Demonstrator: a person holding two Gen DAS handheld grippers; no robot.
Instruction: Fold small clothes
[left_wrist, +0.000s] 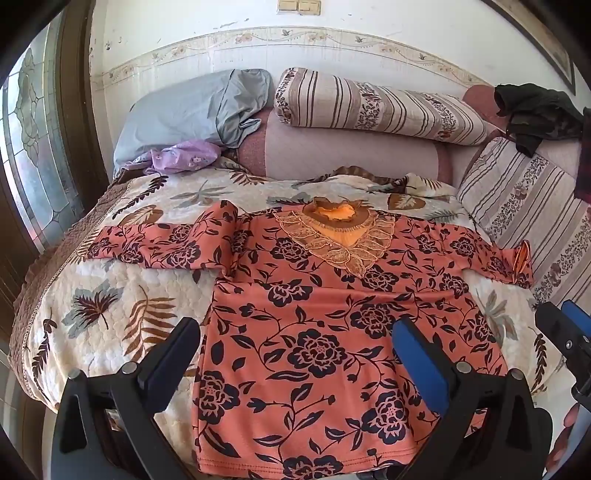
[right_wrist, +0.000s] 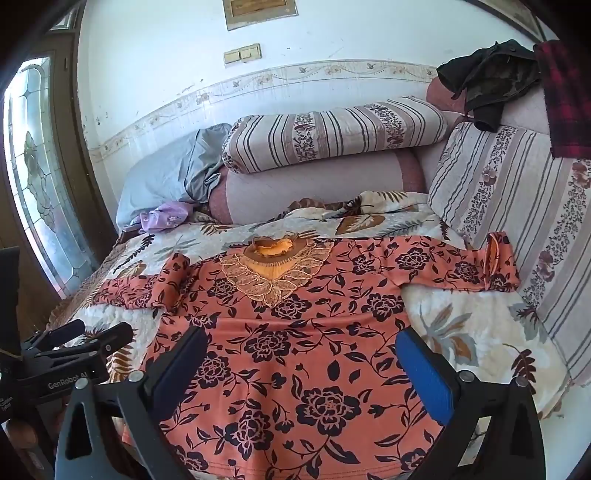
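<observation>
An orange long-sleeved top with dark flowers (left_wrist: 317, 314) lies spread face up on the bed, collar away from me, sleeves out to both sides; it also shows in the right wrist view (right_wrist: 295, 332). Its left sleeve (left_wrist: 155, 243) is bunched near the shoulder. My left gripper (left_wrist: 295, 347) is open and empty above the lower left part of the top. My right gripper (right_wrist: 301, 354) is open and empty above the lower right part; it also shows at the right edge of the left wrist view (left_wrist: 565, 332).
The bed has a leaf-patterned quilt (left_wrist: 110, 306). A grey pillow (left_wrist: 192, 110), a purple cloth (left_wrist: 181, 157) and striped cushions (left_wrist: 380, 105) lie at the head. A dark garment (right_wrist: 487, 79) hangs at the back right. A glass door (left_wrist: 33, 147) is at the left.
</observation>
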